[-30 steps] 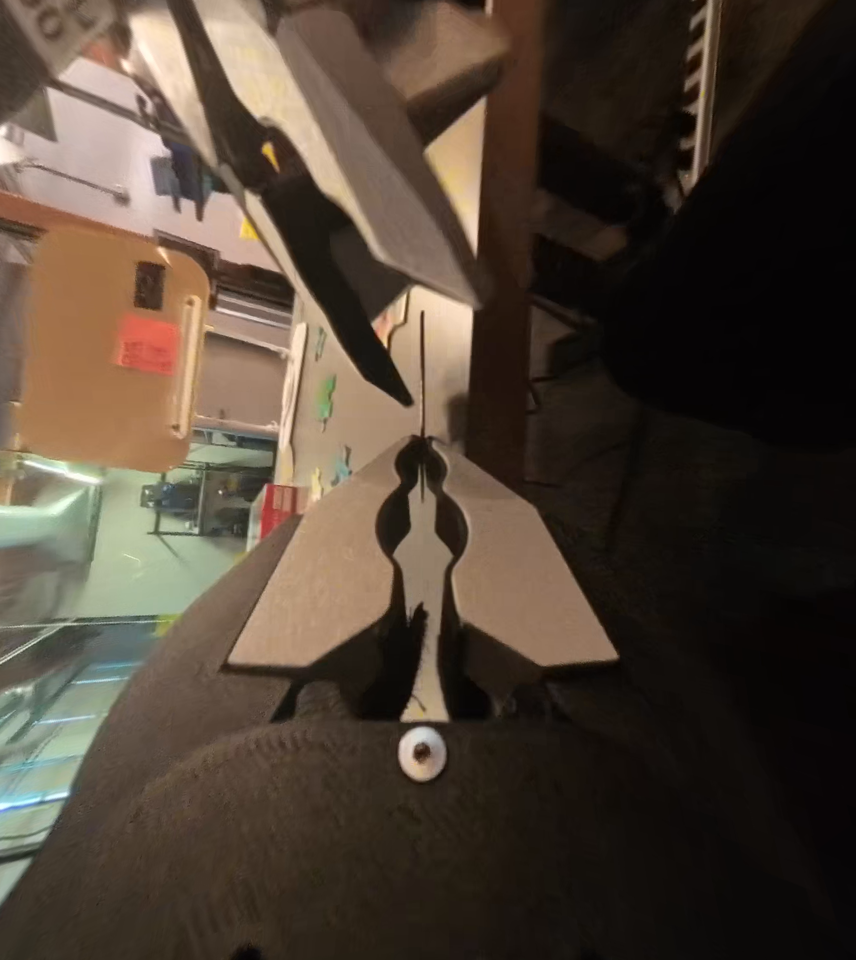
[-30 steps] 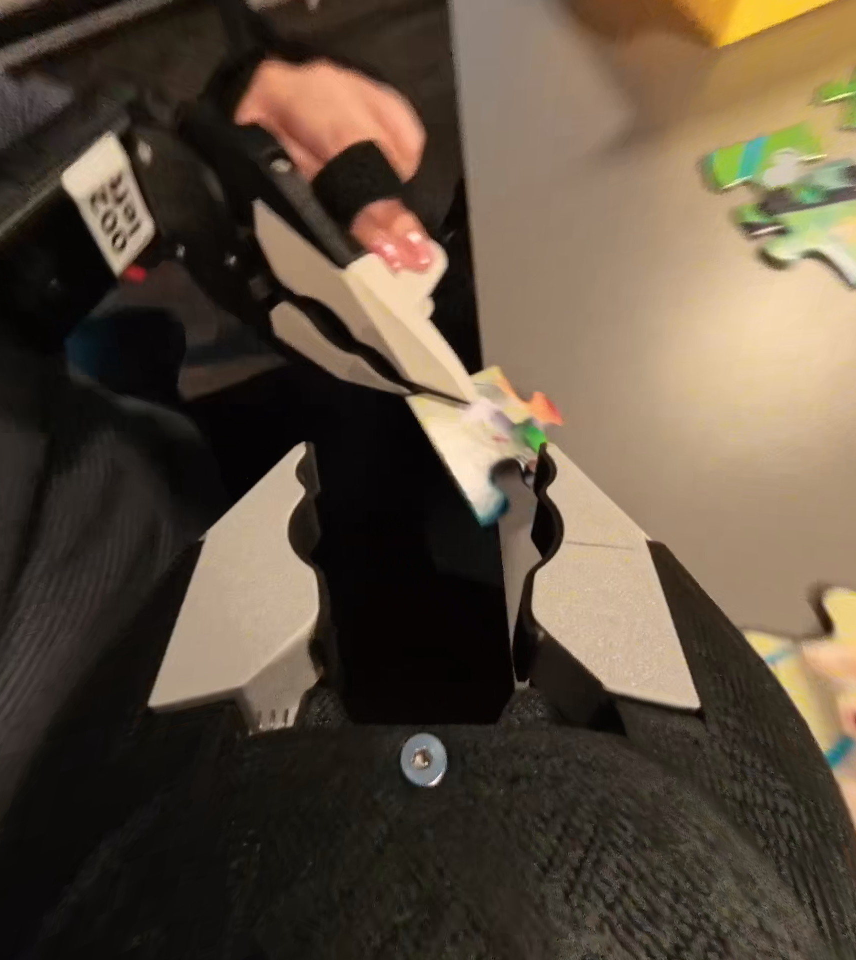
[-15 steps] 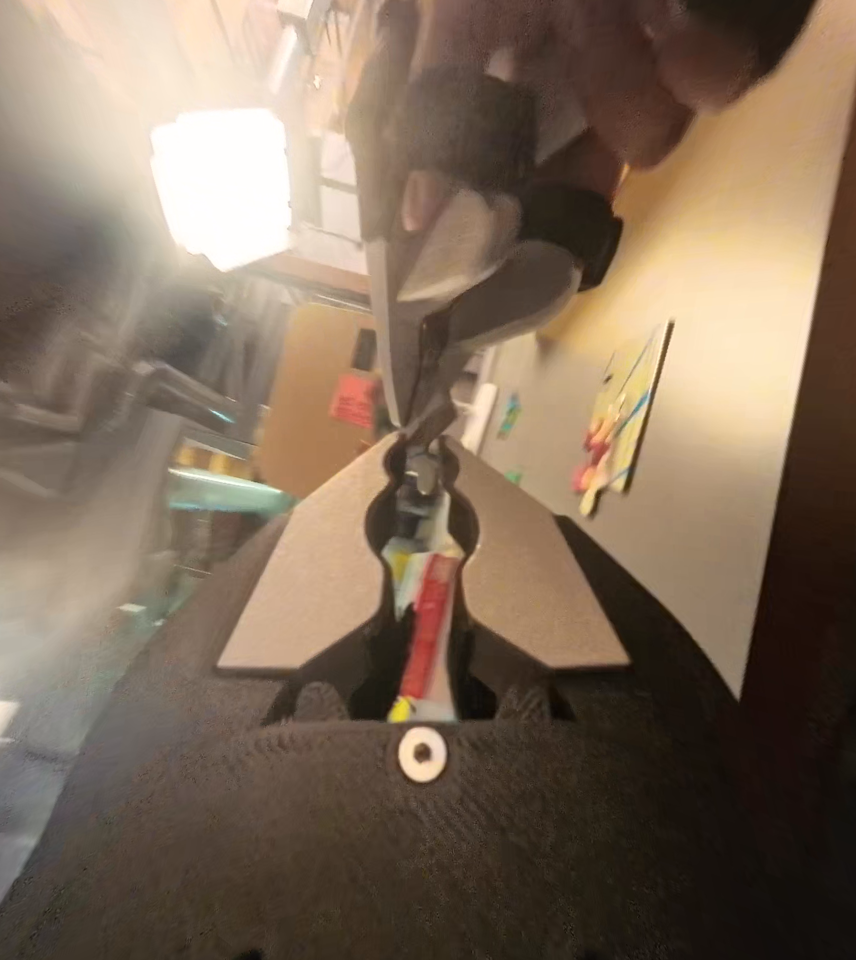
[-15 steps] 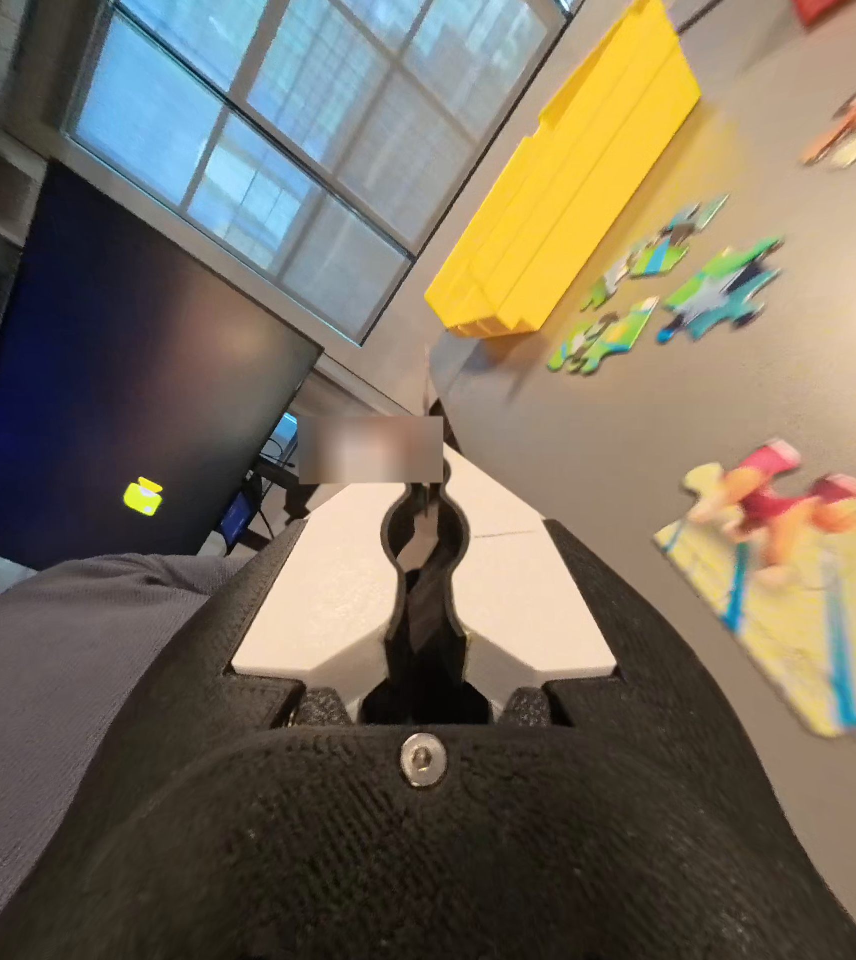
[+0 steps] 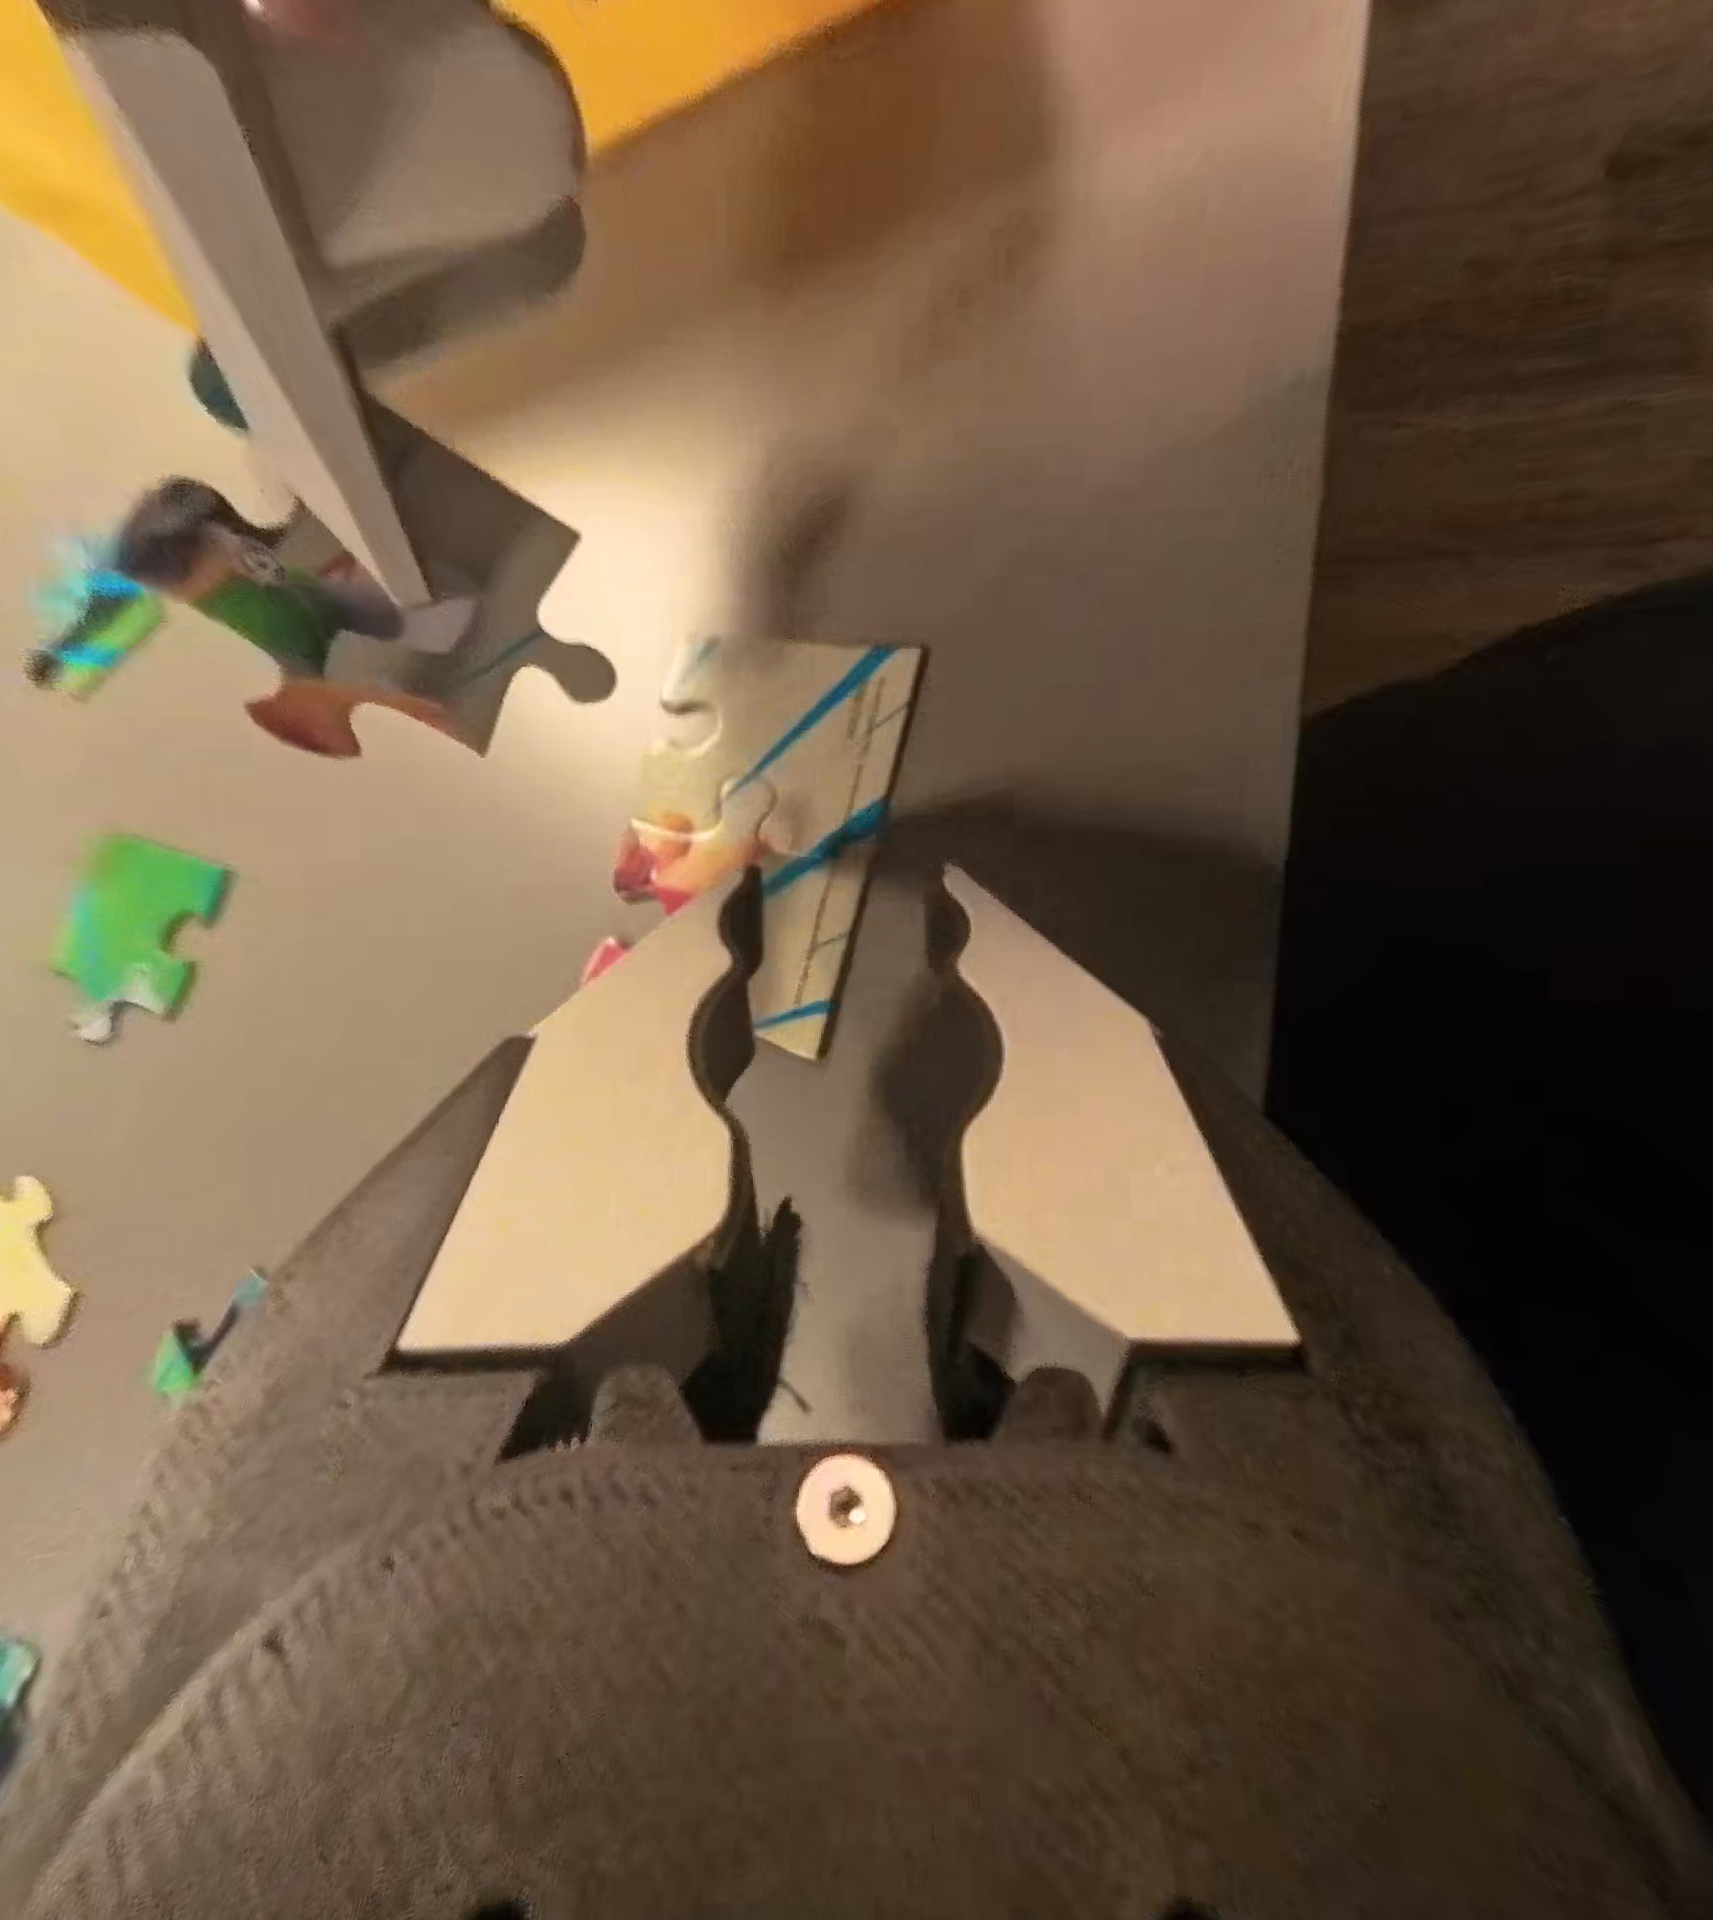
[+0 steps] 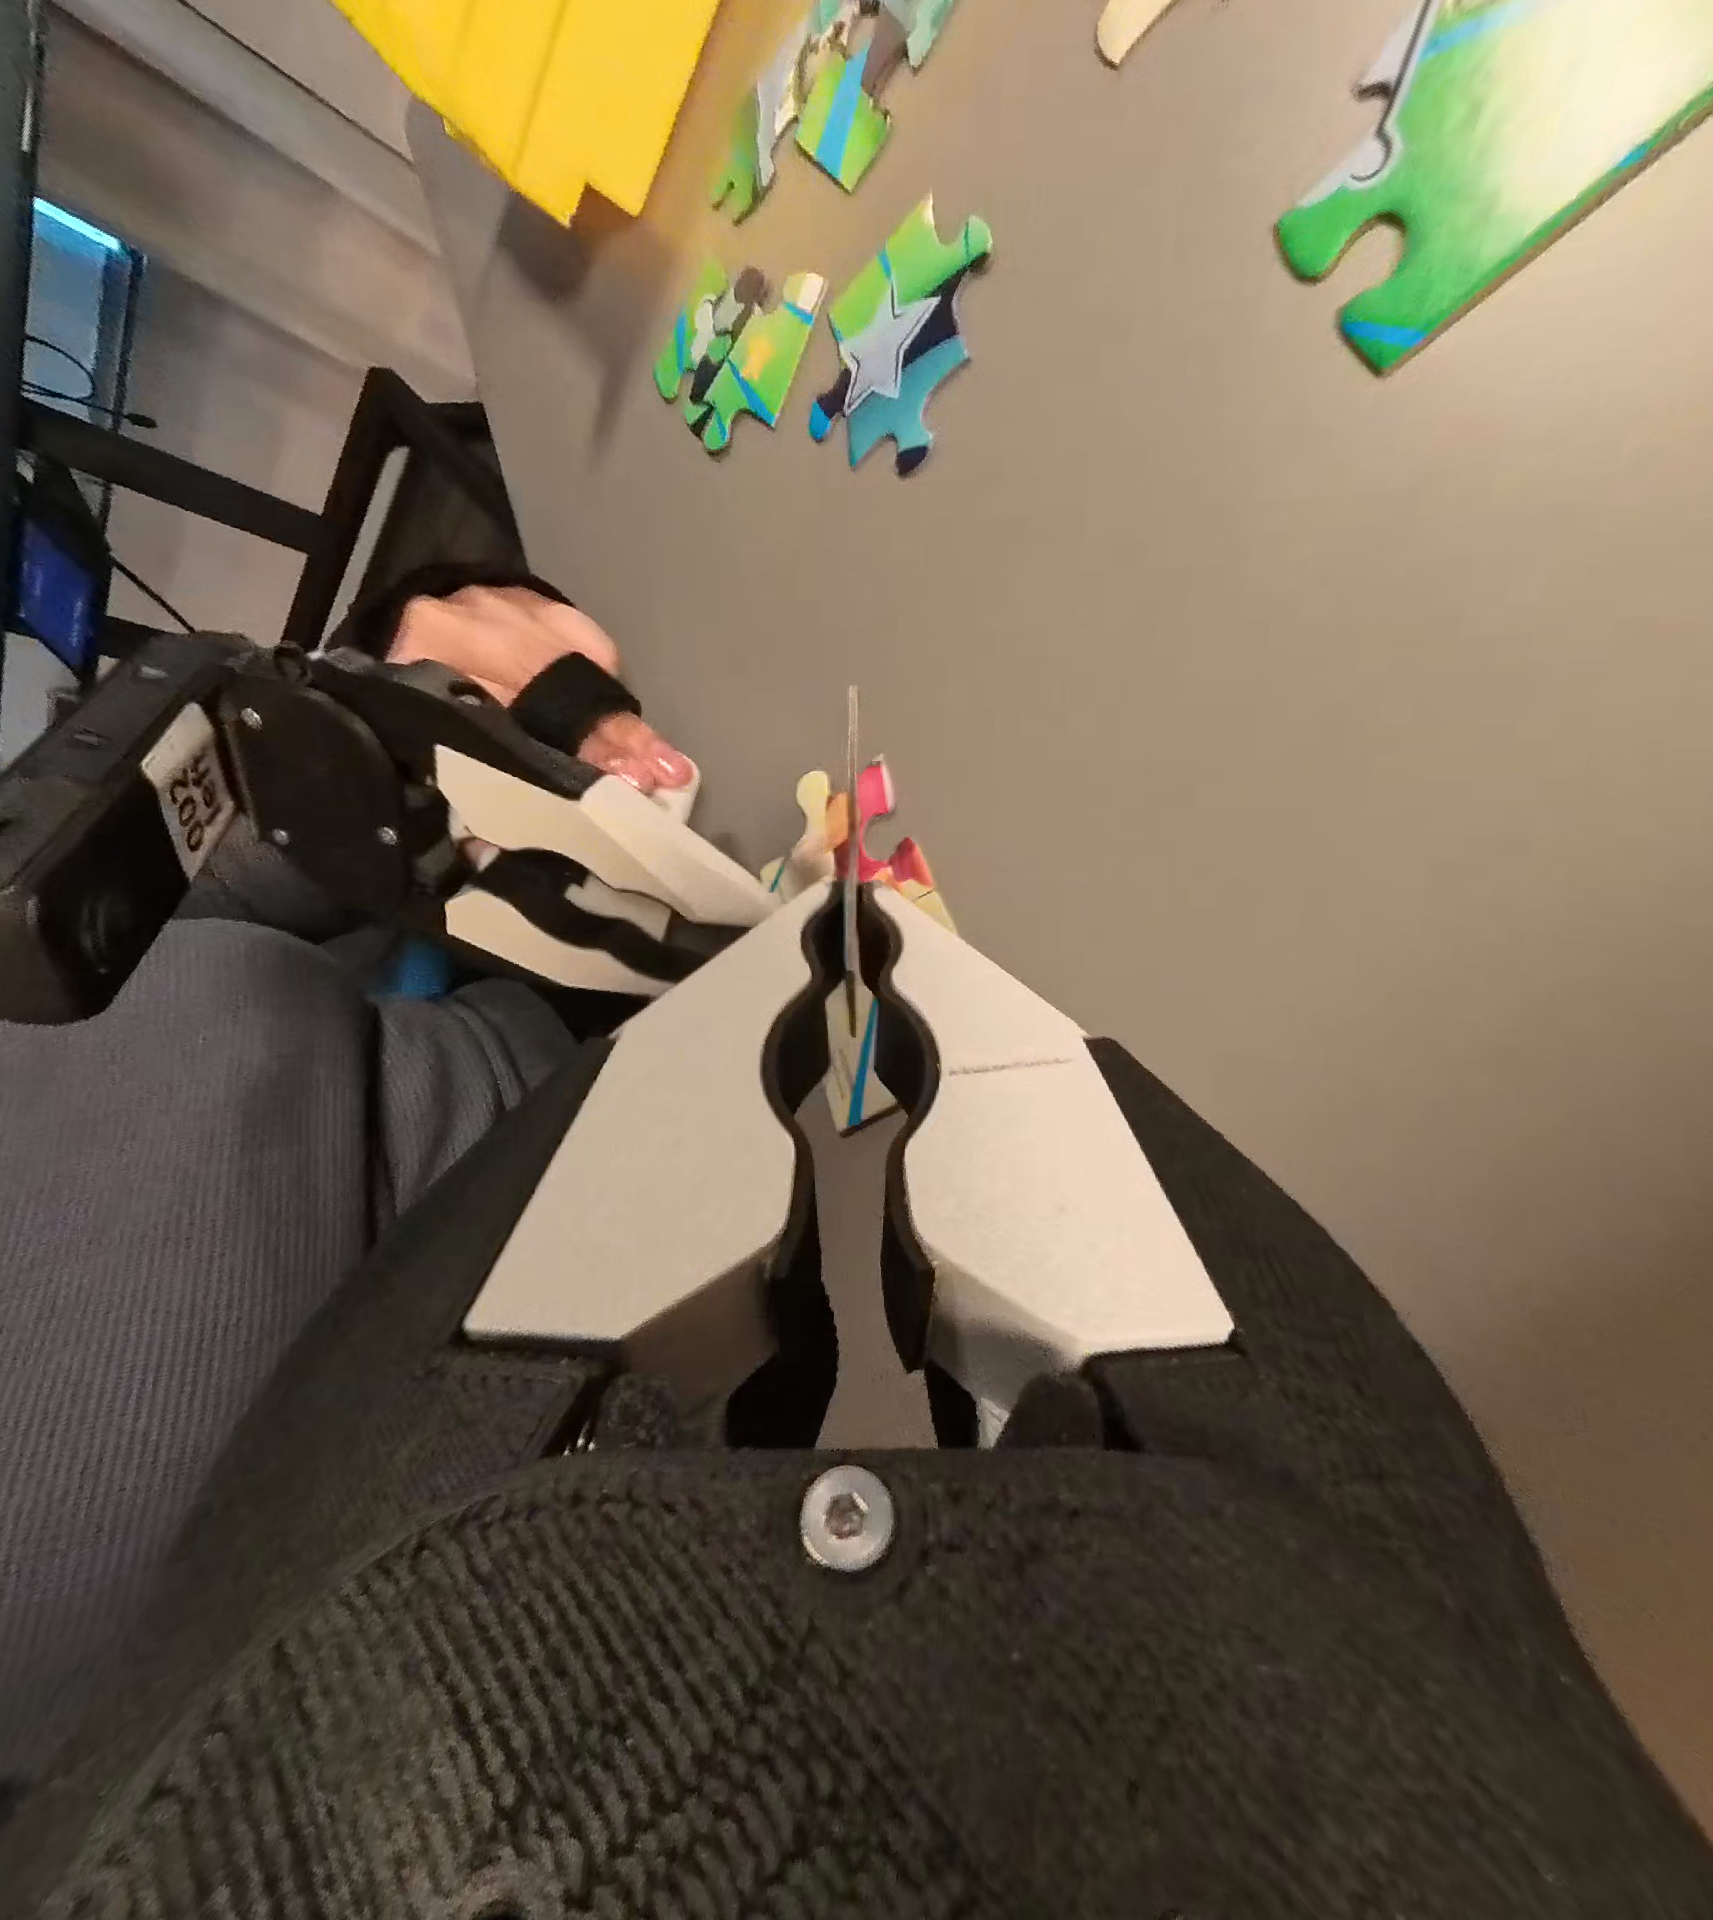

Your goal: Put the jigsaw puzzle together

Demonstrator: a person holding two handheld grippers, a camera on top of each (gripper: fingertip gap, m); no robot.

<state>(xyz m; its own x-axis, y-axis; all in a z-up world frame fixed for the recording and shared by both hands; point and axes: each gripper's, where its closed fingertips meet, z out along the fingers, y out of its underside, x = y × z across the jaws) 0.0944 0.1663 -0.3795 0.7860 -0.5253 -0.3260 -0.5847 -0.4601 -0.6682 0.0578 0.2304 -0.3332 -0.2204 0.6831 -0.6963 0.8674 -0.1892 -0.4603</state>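
Right claw: your right gripper (image 6: 850,914) is clamped on a jigsaw piece (image 6: 852,790), seen edge-on in your own wrist view, with both tips pinching its thin edge.
Held piece: from the left wrist view it is a piece (image 5: 395,623) printed with a green-clad figure, hanging above the grey table (image 5: 831,364) from the right gripper (image 5: 410,608).
Left claw: your left gripper (image 5: 847,883) stands with its jaws apart and grips nothing.
Joined pieces: the assembled patch with blue lines (image 5: 800,821) lies flat on the table under your left fingers, near the table edge, showing in the gap between them; neither pad presses on it.
Risk, slip: the grip looks to be on a narrow margin of card, so a twist or a knock against the table could pivot the piece or drop it.
Risk, collision: the two grippers are near each other; swinging either could nudge the assembled patch off its place.
Loose pieces: several green ones (image 6: 831,322) and a yellow box (image 6: 561,94) lie farther off.
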